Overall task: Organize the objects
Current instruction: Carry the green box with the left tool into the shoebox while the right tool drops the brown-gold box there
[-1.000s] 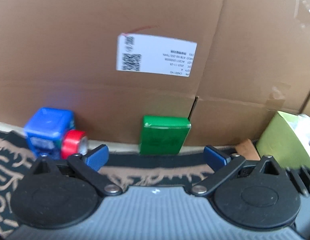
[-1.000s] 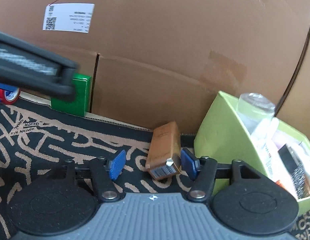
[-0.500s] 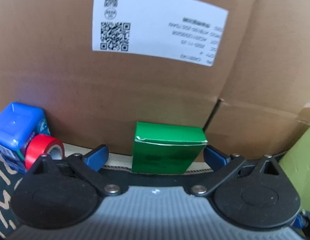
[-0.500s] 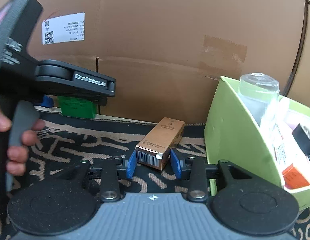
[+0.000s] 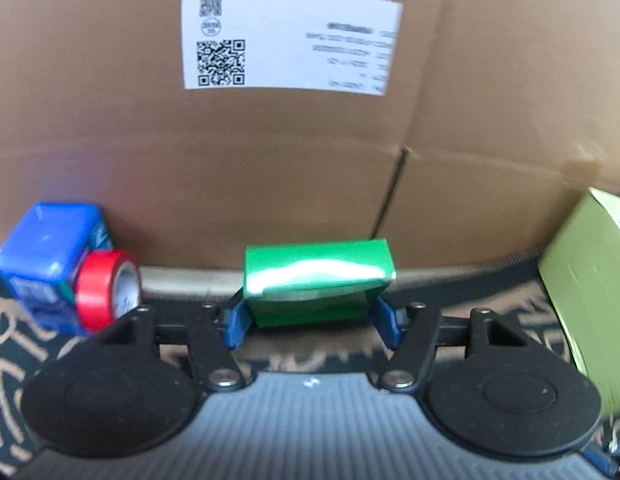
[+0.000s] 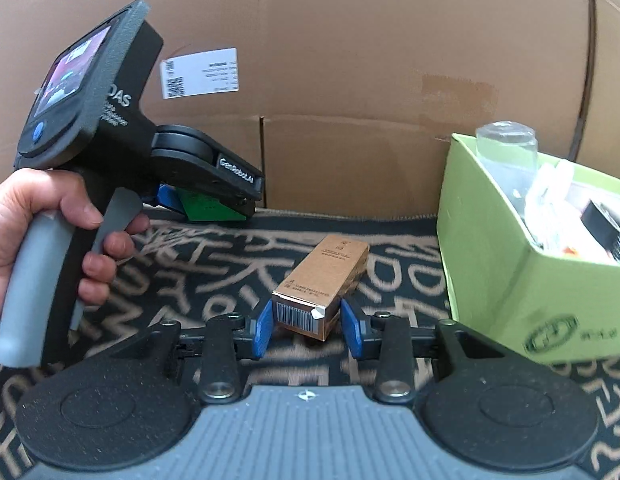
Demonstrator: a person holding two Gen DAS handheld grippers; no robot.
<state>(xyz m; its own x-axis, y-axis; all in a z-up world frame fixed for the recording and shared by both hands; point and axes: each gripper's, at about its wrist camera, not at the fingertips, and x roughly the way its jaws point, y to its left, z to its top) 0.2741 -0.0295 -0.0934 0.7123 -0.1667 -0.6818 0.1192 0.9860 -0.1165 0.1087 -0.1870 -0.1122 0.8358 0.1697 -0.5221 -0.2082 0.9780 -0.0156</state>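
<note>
Left wrist view shows my left gripper (image 5: 312,322) with its blue pads on either side of the green box (image 5: 316,276), which stands at the far edge of the patterned cloth (image 5: 14,364) against the big cardboard box (image 5: 270,152). Its jaws have just been closing; the pads look to be against the box's sides, so I judge it gripped, though the box appears not yet lifted. To its left, near the cardboard, sit a blue box (image 5: 46,248) and a red tape roll (image 5: 104,288) touching each other, both untouched. On the right wrist view, my right gripper (image 6: 308,328) has come together on the near end of the brown carton (image 6: 324,284), which lies on the cloth; the left pad looks pressed on it, the right one close against it. The lime-green bin (image 6: 506,280) stands just to the right of the carton and already holds a clear jar (image 6: 506,144) and other small items I cannot make out. My left hand (image 6: 42,236) squeezes its handle at the left. So the sorting is partly done by my reckoning: some things are binned, two are in my grippers, and the blue box and tape are left.
</note>
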